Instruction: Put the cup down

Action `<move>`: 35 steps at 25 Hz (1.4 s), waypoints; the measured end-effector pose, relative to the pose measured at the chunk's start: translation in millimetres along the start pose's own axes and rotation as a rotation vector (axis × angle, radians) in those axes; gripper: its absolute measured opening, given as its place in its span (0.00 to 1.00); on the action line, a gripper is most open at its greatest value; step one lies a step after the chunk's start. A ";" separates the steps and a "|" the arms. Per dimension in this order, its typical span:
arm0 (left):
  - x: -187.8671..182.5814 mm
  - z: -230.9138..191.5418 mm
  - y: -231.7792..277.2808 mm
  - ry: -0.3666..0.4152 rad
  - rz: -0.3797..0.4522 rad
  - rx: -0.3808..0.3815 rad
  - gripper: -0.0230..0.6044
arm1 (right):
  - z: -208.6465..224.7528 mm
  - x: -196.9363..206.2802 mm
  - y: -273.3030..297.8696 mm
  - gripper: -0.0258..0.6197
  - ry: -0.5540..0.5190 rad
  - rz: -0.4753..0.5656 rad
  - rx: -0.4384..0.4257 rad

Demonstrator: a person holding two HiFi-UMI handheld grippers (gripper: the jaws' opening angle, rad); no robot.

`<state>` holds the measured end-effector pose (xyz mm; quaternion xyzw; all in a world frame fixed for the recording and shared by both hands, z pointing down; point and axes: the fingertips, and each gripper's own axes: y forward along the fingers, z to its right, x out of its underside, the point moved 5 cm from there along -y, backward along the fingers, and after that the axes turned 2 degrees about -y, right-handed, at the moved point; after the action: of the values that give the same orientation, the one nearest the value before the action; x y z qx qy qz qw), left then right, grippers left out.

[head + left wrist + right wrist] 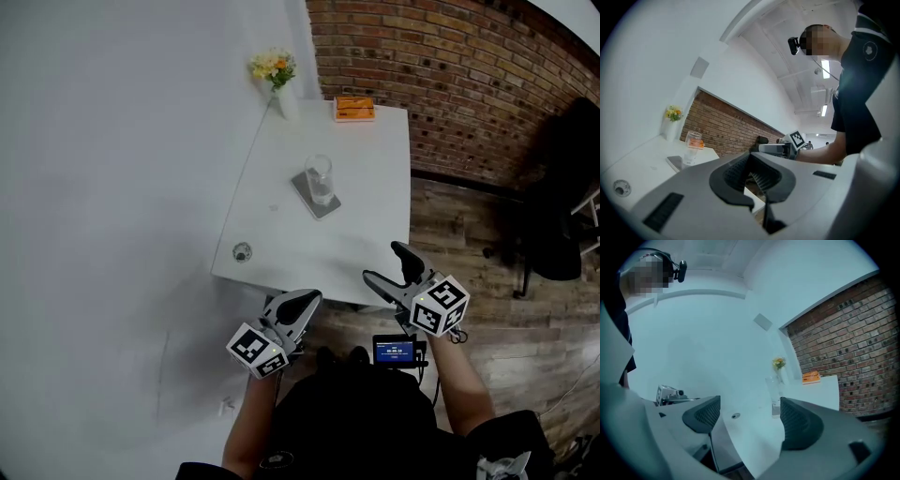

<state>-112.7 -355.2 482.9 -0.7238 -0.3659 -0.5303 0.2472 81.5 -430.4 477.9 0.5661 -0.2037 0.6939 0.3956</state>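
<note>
A clear glass cup (320, 178) stands upright on a grey pad (305, 190) in the middle of the white table (375, 187). Neither gripper touches it. My left gripper (302, 302) hangs off the table's near edge, jaws shut with nothing between them. My right gripper (384, 263) hovers over the near right edge, open and empty. In the left gripper view the cup (693, 147) is far to the left of the closed jaws of that gripper (752, 176). The right gripper view shows the cup (774, 390) well beyond the spread jaws of that gripper (750, 418).
A white vase of flowers (275, 75) and an orange box (354, 109) sit at the table's far end. A small round fitting (242, 251) lies near the front left. A brick wall (450, 66) and a black chair (562, 206) stand to the right.
</note>
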 end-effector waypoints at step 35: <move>4.0 9.5 26.1 0.019 -0.041 0.061 0.05 | -3.9 15.2 -2.3 0.50 -0.027 -0.058 -0.008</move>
<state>-85.8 -363.0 484.5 -0.7032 -0.3941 -0.5307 0.2619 80.2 -421.3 490.9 0.5796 -0.1954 0.6734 0.4152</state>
